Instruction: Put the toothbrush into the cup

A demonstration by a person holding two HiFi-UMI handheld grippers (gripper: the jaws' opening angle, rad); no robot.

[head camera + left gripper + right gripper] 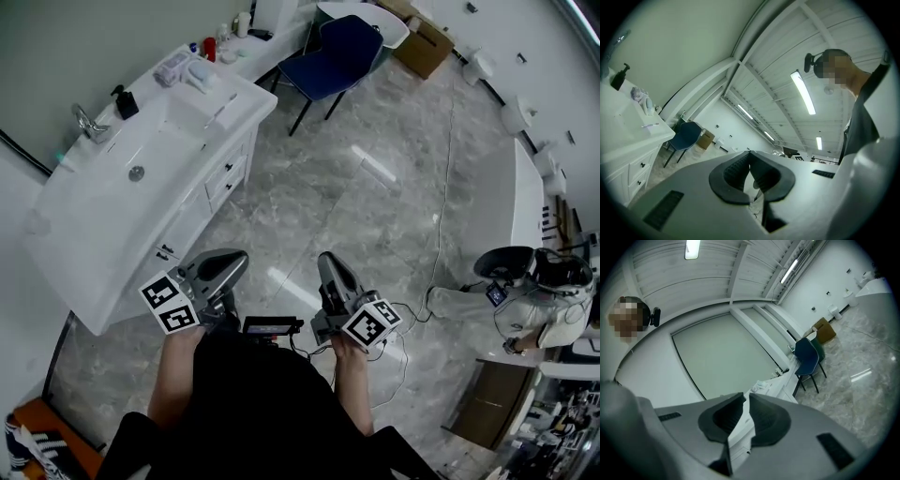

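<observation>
We see a white worktop (84,225) with a sunk basin. Just beside its faucet (89,122) stands a black soap bottle (125,101). Farther from the faucet are a toothbrush (220,111), a red container (209,49) and a white cup (244,23).

Head view steeply down over left gripper (234,263) and right gripper (328,262), gripper views roughly level, all sharing white sink vanity (94,217), blue chair (337,52)
</observation>
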